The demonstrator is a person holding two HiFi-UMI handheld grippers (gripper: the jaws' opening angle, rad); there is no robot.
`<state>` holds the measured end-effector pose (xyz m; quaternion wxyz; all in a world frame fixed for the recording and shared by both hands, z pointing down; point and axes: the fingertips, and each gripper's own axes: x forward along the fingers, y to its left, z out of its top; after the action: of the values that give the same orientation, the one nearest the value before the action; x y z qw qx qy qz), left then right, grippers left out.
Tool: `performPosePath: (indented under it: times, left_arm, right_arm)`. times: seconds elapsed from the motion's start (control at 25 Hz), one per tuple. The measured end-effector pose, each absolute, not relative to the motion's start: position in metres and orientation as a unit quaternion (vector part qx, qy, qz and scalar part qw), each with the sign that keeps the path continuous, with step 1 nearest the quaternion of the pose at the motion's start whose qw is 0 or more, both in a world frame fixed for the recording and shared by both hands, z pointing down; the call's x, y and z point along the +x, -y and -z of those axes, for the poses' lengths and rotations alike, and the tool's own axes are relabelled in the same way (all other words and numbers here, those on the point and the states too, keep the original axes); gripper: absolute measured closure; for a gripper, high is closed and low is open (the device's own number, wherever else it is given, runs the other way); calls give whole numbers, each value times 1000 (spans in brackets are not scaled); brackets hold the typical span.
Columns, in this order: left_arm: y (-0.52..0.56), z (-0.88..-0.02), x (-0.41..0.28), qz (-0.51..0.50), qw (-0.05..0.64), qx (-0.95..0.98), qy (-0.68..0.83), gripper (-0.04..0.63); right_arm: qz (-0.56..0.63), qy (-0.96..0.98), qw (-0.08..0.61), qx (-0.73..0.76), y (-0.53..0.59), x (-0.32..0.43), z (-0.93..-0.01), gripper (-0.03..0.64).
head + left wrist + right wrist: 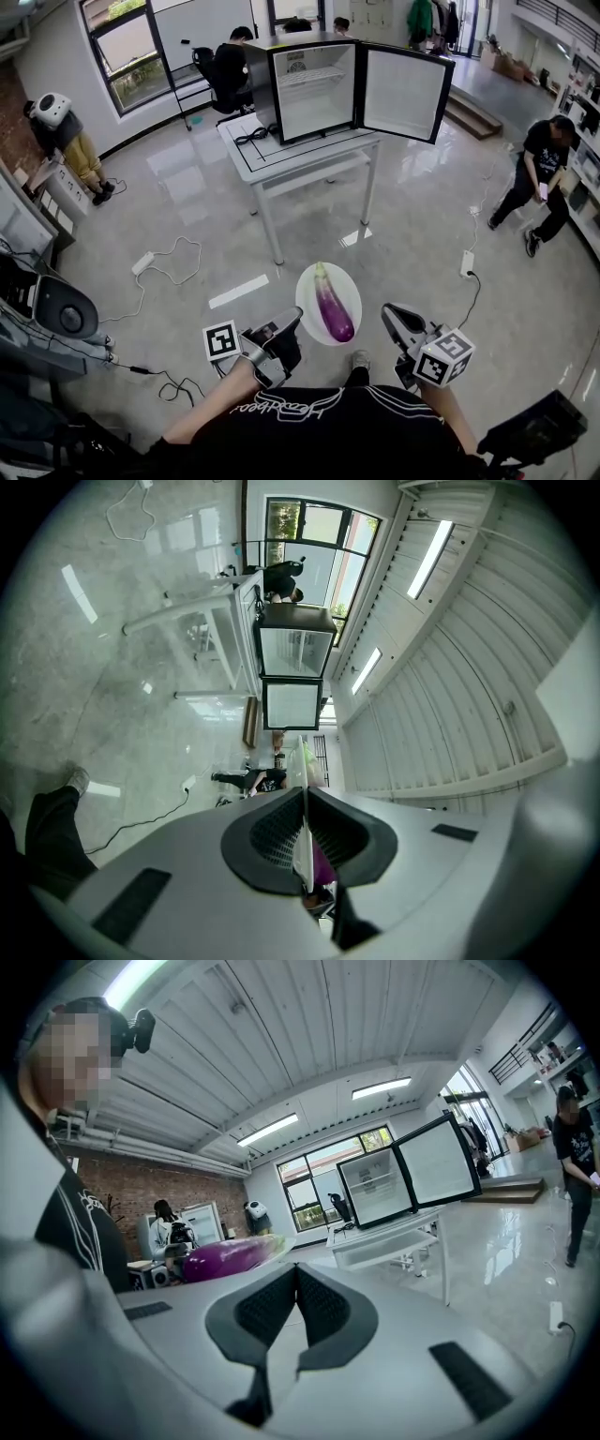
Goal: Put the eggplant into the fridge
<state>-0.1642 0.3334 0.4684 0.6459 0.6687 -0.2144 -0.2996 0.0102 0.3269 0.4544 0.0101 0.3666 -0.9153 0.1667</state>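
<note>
A purple eggplant (330,305) lies on a white oval plate (309,314) held up in front of me. My left gripper (292,321) is shut on the plate's left rim. In the left gripper view the thin plate edge (303,841) runs between the jaws, with the eggplant (324,864) beside it. My right gripper (387,313) hangs just right of the plate, apart from it, jaws shut on nothing. Its own view shows the eggplant (225,1255) to the left. The small black fridge (314,89) stands ahead on a white table (281,159), with its door (403,94) swung open.
Cables and power strips (142,262) lie on the glossy floor between me and the table. A person (539,178) stands at the right, another sits behind the fridge, and a third crouches at the far left. Dark equipment (47,314) stands close on my left.
</note>
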Motion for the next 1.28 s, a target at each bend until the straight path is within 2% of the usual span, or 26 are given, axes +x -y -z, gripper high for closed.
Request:
performPosePath:
  times: [1.0,1.28]
  left_arm:
    - [-115,-445,-43,322,634,659,245,574]
    - [-78,-443,-6,329,628,666,234,574]
  right_arm:
    - [-172,927,8,333,-96,134,-437,611]
    - [-152,929,8,339,-60,168,-430,611]
